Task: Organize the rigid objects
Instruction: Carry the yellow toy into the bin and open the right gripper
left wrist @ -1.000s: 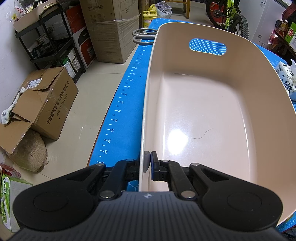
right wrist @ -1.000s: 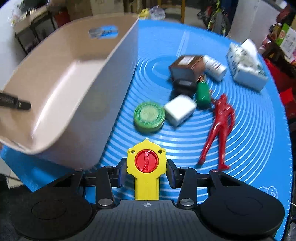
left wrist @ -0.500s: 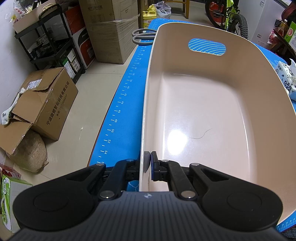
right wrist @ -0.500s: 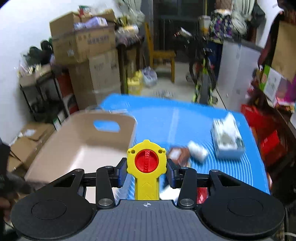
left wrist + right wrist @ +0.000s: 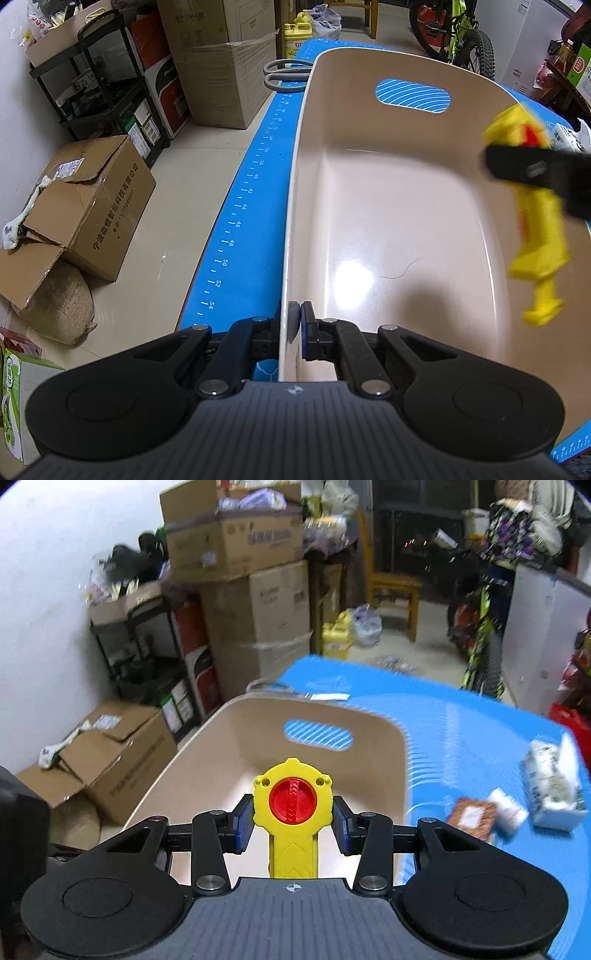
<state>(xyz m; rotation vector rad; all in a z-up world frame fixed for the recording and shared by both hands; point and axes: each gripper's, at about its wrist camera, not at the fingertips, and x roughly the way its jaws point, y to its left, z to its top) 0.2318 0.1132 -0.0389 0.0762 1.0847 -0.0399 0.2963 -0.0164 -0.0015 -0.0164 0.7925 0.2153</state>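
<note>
Two tongs closed: left (image 5: 298, 325) pinches bin (image 5: 291, 206) rim, right (image 5: 293, 821) grips yellow toy (image 5: 293, 812).

Blue mat (image 5: 236, 206) carries beige bin (image 5: 406, 221), scissors (image 5: 284, 74), tissue pack (image 5: 554, 786).

The left wrist view looks close along the beige bin (image 5: 399, 221) rim. The right wrist view faces it from above; both share its handle slot.

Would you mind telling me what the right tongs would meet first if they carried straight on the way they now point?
Probably the beige bin's far wall below its handle cutout, though depth is unclear; the right tongs hold the yellow toy.
</note>
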